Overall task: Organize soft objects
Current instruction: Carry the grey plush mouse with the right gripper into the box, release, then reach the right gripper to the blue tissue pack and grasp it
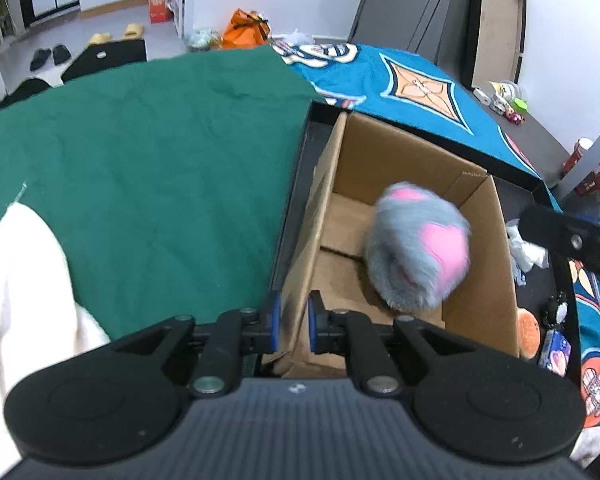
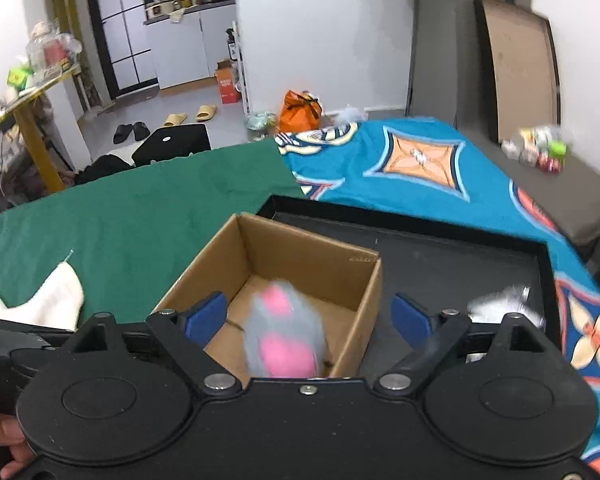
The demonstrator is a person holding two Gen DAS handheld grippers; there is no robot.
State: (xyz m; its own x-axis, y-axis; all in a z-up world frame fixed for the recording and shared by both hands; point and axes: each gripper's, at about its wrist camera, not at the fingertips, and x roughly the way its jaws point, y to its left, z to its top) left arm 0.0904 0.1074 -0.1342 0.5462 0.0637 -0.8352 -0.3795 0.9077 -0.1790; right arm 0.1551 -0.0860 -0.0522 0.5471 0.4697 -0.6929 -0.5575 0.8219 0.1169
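Observation:
An open cardboard box [image 1: 380, 152] stands in a black tray [image 1: 316, 128]. My left gripper [image 1: 294, 322] is shut on the box's near left wall, which sits between its blue pads. A grey furry plush with pink patches [image 1: 418, 248] is inside the box against the right wall, and it looks blurred. In the right wrist view my right gripper [image 2: 310, 316] hangs open above the box [image 2: 300, 248]. The blurred plush [image 2: 286, 332] lies below the gap between its fingers, and neither pad touches it.
A green cloth [image 1: 140, 160] covers the surface left of the tray, with a white cloth [image 1: 24, 288] on it. A blue patterned cover [image 1: 420, 80] lies behind and to the right. The tray's right part holds a burger-shaped toy [image 1: 528, 332], a black-and-white toy [image 1: 556, 310] and crumpled white material [image 1: 524, 248].

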